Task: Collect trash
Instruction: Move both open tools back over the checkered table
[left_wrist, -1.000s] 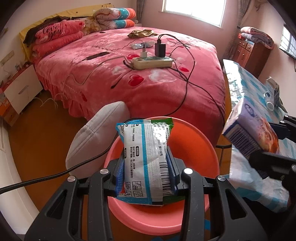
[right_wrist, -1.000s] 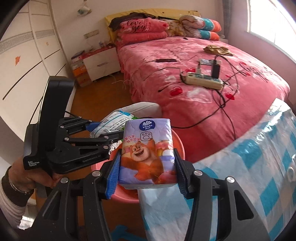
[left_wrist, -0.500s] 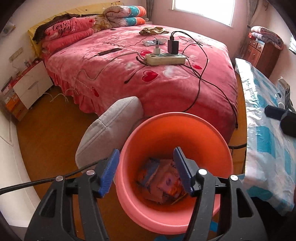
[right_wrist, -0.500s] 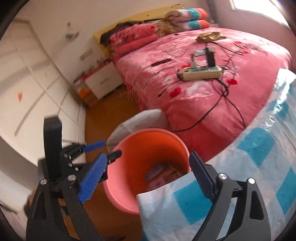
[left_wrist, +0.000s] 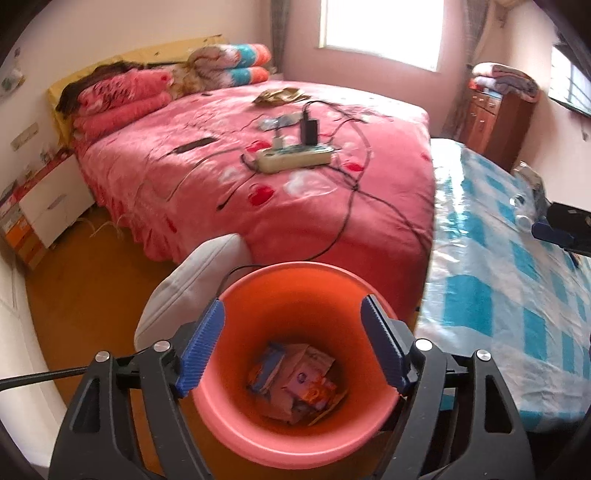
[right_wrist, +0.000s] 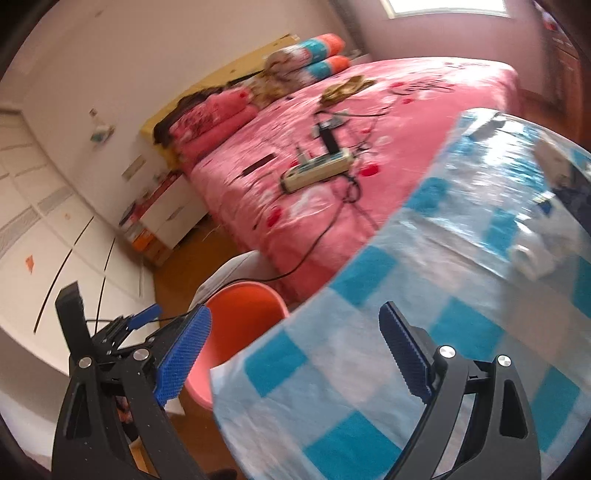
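Both packets are now lying in the bin (left_wrist: 295, 373), released since a second ago. Left claw (left_wrist: 291, 350) is hanging wide open above the bin; right claw (right_wrist: 295, 354), also open, is swinging over the desk (right_wrist: 369, 369) beside it. Risk: blurred travel is inviting a clumsy grab at desk clutter (right_wrist: 532, 254).

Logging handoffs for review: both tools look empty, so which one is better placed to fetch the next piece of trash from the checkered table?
Right. The right tool is open over the checkered table, facing leftover items; the left tool hangs open above the orange bin.
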